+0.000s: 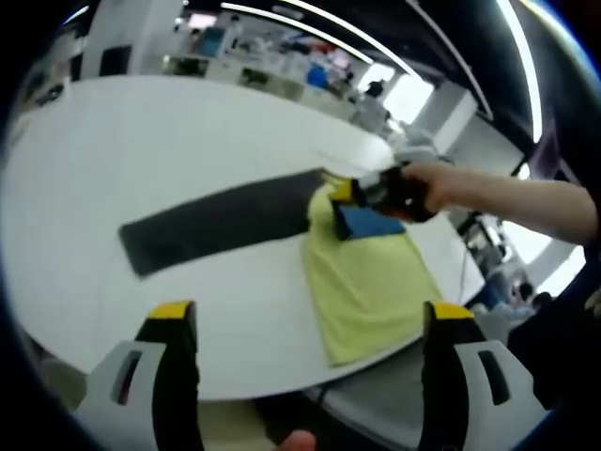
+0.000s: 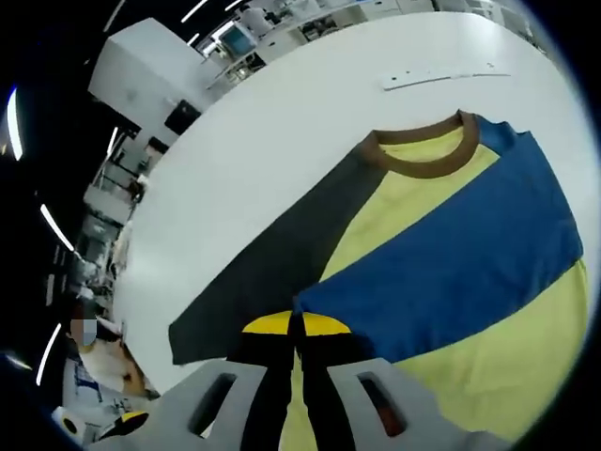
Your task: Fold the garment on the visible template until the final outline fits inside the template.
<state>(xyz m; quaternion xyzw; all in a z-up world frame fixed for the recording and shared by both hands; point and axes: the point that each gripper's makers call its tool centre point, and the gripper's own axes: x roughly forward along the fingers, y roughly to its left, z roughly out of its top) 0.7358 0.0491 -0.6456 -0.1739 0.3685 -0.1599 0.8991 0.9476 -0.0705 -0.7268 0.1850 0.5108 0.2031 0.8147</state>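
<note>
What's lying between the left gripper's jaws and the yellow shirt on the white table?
In the left gripper view, only bare white table lies between the open left gripper and the yellow shirt.

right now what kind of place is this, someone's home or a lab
Most likely a lab or open-plan office, not a home. The garment lies on a large white table, long ceiling light strips run overhead, and benches with equipment crowd the background.

No writing, label, brand or number can be read anywhere in either view. The garment (image 2: 451,254) carries plain colour blocks with no print. Anything on the distant shelves is too blurred to make out.
</note>
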